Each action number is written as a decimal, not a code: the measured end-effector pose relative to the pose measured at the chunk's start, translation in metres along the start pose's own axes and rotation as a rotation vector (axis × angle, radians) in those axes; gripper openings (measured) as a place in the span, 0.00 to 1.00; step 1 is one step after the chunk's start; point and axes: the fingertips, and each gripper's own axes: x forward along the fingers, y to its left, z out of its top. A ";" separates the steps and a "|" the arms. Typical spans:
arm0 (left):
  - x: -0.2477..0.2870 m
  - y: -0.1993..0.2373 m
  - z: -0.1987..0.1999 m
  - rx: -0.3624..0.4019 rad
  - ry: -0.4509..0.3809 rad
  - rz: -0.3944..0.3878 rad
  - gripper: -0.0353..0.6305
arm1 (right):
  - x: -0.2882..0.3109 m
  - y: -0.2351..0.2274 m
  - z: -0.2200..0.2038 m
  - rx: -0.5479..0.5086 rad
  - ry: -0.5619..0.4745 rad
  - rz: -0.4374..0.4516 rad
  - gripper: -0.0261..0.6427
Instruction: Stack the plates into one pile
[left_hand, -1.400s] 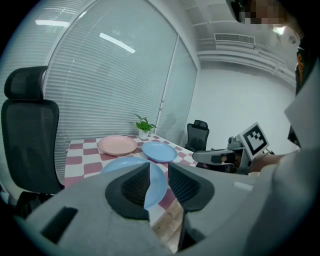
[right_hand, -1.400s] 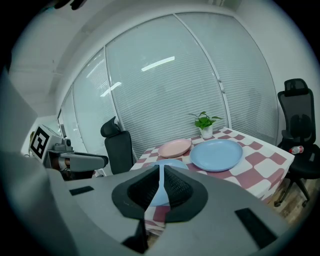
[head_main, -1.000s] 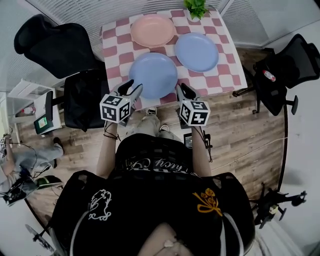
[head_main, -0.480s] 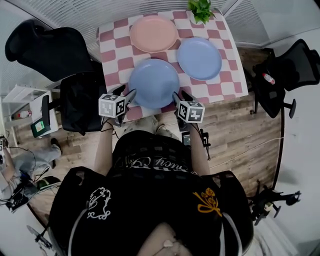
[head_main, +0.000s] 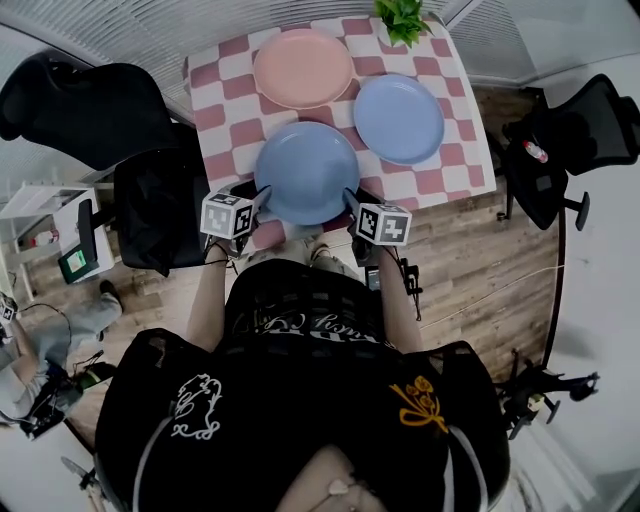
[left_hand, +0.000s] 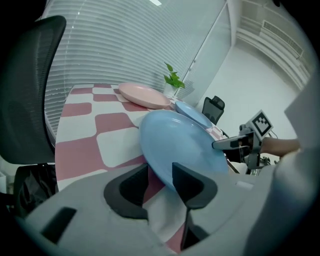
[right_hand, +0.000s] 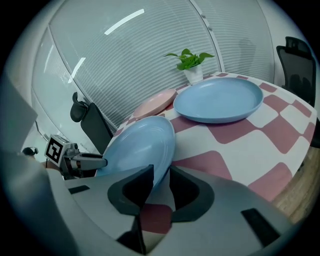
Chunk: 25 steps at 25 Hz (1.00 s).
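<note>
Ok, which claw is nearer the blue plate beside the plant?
Right. The right claw is just short of that plate; the left claw lies beyond the other blue plate.

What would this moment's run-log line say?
step: grasp near plate | left gripper: just closing, rim between jaws, gap shows | right gripper: just closing round rim, contact unclear | near plate: on table
</note>
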 end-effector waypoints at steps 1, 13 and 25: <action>-0.002 0.001 0.000 0.002 0.000 0.003 0.30 | 0.000 0.002 0.002 0.010 0.000 0.004 0.19; -0.053 0.001 0.070 0.060 -0.208 0.007 0.30 | -0.025 0.042 0.083 -0.101 -0.117 0.025 0.17; -0.004 -0.088 0.152 0.182 -0.274 -0.071 0.30 | -0.087 -0.048 0.147 -0.072 -0.216 -0.105 0.15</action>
